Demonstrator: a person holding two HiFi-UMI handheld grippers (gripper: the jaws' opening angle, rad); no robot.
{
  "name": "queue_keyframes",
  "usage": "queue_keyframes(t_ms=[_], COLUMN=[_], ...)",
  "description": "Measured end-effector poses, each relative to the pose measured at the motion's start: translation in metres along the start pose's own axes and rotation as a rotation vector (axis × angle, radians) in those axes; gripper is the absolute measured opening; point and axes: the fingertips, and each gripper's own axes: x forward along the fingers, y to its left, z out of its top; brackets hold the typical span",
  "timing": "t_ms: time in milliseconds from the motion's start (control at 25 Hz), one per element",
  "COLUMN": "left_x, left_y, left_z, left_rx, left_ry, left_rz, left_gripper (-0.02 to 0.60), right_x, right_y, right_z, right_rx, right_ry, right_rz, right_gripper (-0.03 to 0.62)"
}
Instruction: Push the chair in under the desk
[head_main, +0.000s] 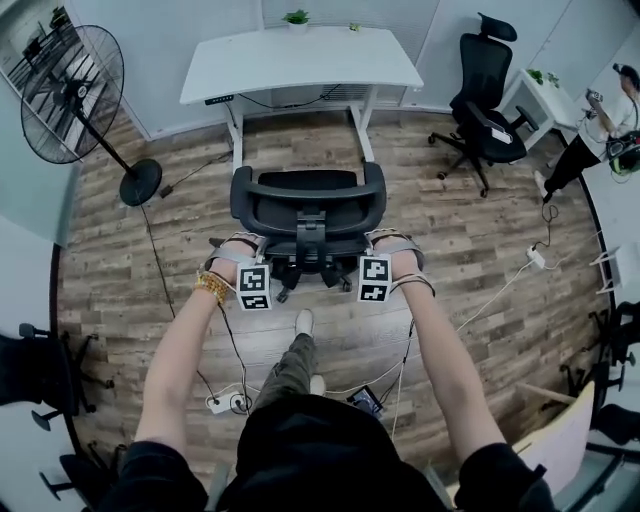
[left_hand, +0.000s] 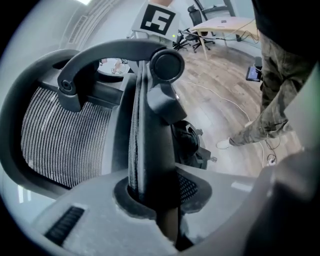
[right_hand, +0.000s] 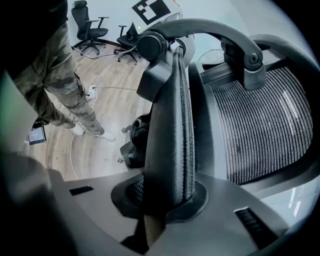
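- Just before the desk (head_main: 300, 60), on its near side: chair (head_main: 307, 215), back toward the person.
- On the chair back's left edge: left gripper (head_main: 236, 252), clamped; on its right edge: right gripper (head_main: 393, 246), clamped.
- Left of desk: fan (head_main: 75, 95); right of desk: second chair (head_main: 485, 95).

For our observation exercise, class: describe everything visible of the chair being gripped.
The chair is black, with a mesh back in a hard frame, a curved headrest bar and a wheeled base. It stands upright on the wood floor, facing the white desk, not yet under it. The left tongs and right tongs clamp the back's two side edges.
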Motion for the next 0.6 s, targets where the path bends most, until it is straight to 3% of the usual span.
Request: queue_keyframes(t_ms=[600], left_x=[0.016], left_y=[0.027], left_z=[-0.002], left_rx=[0.0], left_ry=[0.002], left_rz=[0.006], left_gripper=[0.067], right_x=[0.015], right_y=[-0.024], right_z=[-0.012], right_rx=[-0.003], right_ry=[-0.009], right_rz=[0.013], right_gripper=[0.037])
